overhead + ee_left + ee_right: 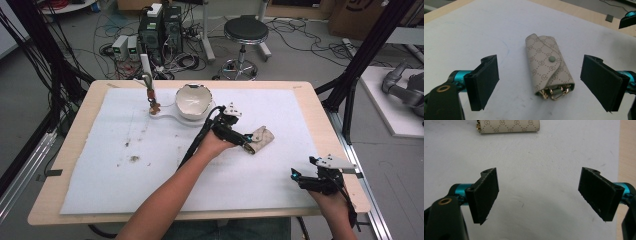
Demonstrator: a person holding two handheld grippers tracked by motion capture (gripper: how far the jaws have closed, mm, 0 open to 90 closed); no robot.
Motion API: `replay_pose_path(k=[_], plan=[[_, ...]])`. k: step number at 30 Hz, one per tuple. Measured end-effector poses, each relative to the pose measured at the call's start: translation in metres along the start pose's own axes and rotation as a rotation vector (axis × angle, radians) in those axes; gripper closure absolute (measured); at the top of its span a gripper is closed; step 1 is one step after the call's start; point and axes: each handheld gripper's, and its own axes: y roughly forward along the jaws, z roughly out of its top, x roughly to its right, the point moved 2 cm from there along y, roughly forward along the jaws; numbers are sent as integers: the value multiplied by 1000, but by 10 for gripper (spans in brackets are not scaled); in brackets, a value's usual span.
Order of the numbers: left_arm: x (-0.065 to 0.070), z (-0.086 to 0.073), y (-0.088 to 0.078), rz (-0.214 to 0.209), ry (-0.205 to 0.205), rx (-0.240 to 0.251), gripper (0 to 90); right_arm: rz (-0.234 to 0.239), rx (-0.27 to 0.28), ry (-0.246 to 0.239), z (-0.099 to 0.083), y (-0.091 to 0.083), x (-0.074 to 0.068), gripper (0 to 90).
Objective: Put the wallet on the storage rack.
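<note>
Now left gripper (540,83) spread around beige patterned snap-flap key pouch (547,66); untouched.

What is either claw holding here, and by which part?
Nothing. The left claw is open around the key pouch without touching it; the right claw is open over the white mat.

Readable marks: one repeating monogram

The key pouch (545,63) bears a circled logo pattern, too small to make out letters.
</note>
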Motion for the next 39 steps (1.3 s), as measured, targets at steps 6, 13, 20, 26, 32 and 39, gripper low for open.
replay_pose_path(k=[6, 13, 20, 26, 32, 39], plan=[[8, -1, 19, -10, 15, -52, 142, -3, 4, 1, -1, -2, 1, 169], [13, -7, 41, 3, 5, -86, 139, 0, 3, -5, -1, -1, 1, 170], [17, -12, 57, 24, 31, -125, 139, 0, -3, -14, 0, 1, -1, 170], [17, -17, 64, 39, 35, -158, 138, 0, -4, -14, 0, 1, -1, 170], [23, -22, 72, 59, 81, -200, 132, 1, -5, -20, 0, 2, -1, 170], [23, -22, 71, 57, 72, -198, 144, 0, -8, -19, 0, 2, -1, 170]])
